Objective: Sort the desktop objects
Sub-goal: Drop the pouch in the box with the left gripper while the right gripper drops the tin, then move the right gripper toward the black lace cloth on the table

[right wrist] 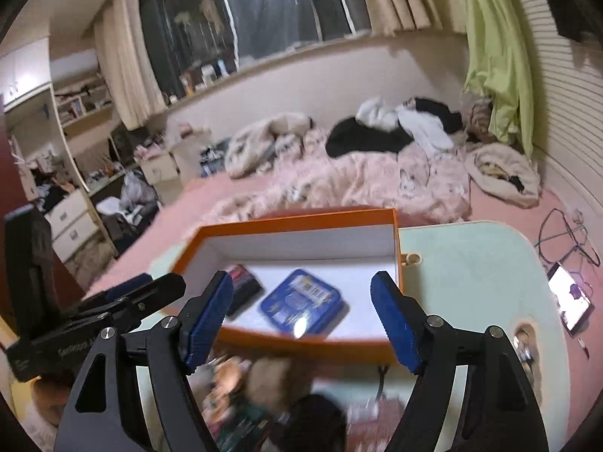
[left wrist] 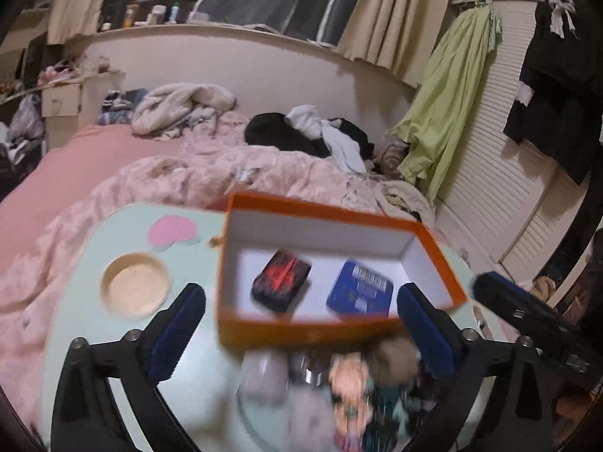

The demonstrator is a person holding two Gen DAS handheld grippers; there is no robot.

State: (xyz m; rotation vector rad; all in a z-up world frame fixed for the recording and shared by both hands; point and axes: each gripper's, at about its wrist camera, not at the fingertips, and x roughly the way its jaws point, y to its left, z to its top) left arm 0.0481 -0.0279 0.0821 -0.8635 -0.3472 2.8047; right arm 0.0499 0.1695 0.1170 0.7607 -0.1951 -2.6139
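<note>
- Your work surface is a pale green lap table (left wrist: 113,339) sitting on a bed with a pink quilt (left wrist: 94,196); a round cup recess (left wrist: 135,285) and a pink sticker (left wrist: 171,230) lie to the left of the box in your left view.
- In your right view a phone (right wrist: 573,299) with its screen lit lies on the bedding off the table's right edge, with cables near it.
- A blurred heap of small items (left wrist: 350,384), a doll-like figure and a fluffy ball among them, crowds the near table edge, below the orange box (left wrist: 301,329) and low between your fingers.
- Your left gripper (left wrist: 301,312) has its jaws spread wide with nothing pinched; the box's near wall lies between the fingers, untouched.
- Your right gripper (right wrist: 301,301) is also spread and empty, its fingers either side of the box's near wall; it shows at the right edge of your left view.
- The box is open-topped, white inside, and holds a blue tin (right wrist: 301,299) on the right and a black-and-red pack (left wrist: 282,280) on the left, apart from each other.
</note>
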